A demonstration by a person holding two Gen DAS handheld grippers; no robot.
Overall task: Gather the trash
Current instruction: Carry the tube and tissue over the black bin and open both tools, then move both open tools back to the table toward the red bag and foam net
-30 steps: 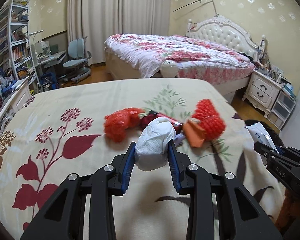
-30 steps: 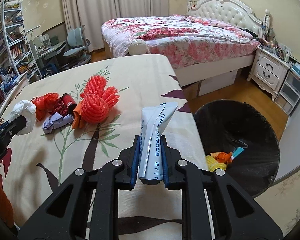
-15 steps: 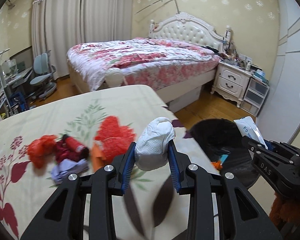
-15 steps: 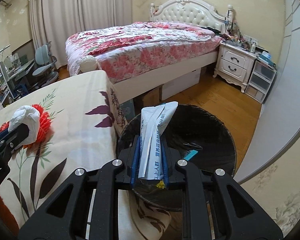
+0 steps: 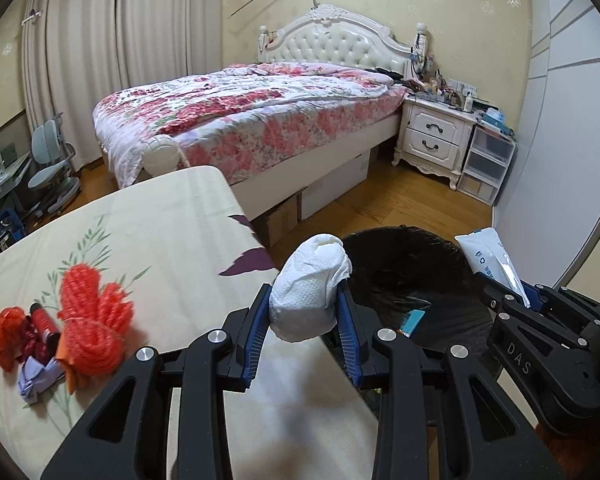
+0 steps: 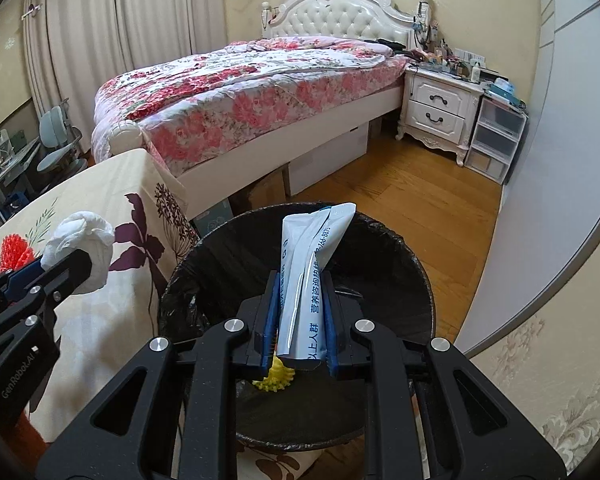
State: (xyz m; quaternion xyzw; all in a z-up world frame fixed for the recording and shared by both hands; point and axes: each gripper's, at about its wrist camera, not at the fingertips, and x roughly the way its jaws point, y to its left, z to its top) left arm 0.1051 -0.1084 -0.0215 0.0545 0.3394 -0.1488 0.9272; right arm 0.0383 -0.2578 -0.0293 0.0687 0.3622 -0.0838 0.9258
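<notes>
We clench the right tongs on a pale blue-and-white packet, and they now hang directly over the black-lined trash bin, where a second ago they were above the worktop. Our left tongs grip a crumpled white tissue wad; they have swung away from the litter pile and now sit over the worktop's edge nearest the bin, with the bin's mouth just beyond their tips. Neither grip has loosened during the swing.

Inside the bin we see earlier scraps: a yellow bristly piece below the packet and a small teal slip. Left on the worktop, well away from the bin, are a red mesh net, a second orange-red net, a small red canister between them, and a lilac wrapper nearest us.

We judge the carry is nearly done: the packet is placed for release straight down, while the tissue needs a little more travel toward the bin before letting go, or it may land on the worktop edge. After that, the pile far from the bin remains to be collected.
</notes>
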